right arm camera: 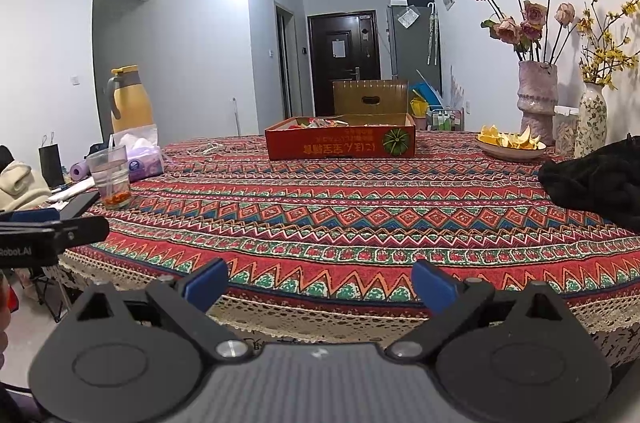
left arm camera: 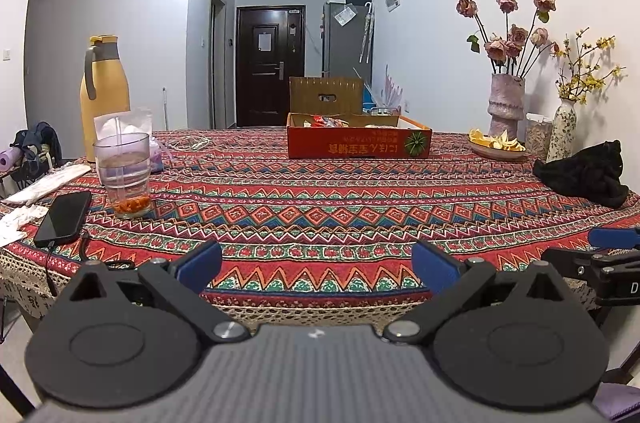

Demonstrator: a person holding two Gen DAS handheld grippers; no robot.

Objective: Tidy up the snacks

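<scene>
Red patterned cloth with zigzag bands covers the table (left arm camera: 320, 207), and both claws hover at its near edge, side by side. The left claw (left arm camera: 316, 265) has its blue-padded fingers (left arm camera: 200, 263) spread wide apart and holds nothing. The right claw (right arm camera: 320, 283) is likewise wide open and empty.

Straight ahead of both claws, well apart from them toward the far side of the table, sits a shallow red cardboard box (left arm camera: 358, 143) printed with a green melon picture; the snacks (left arm camera: 332, 121) lie inside it as a jumble of wrappers, too small to tell apart. Behind the box stands a brown cardboard carton (left arm camera: 326, 95).

Ahead and to the left of the left claw are a dark phone (left arm camera: 64, 219), a clear glass (left arm camera: 124, 175) with orange bits at its bottom, and a yellow thermos jug (left arm camera: 105, 91). Ahead and to the right are a black cloth heap (left arm camera: 584, 175), a dish of yellow peel (left arm camera: 496, 145), and two vases of dried flowers (left arm camera: 506, 99).
</scene>
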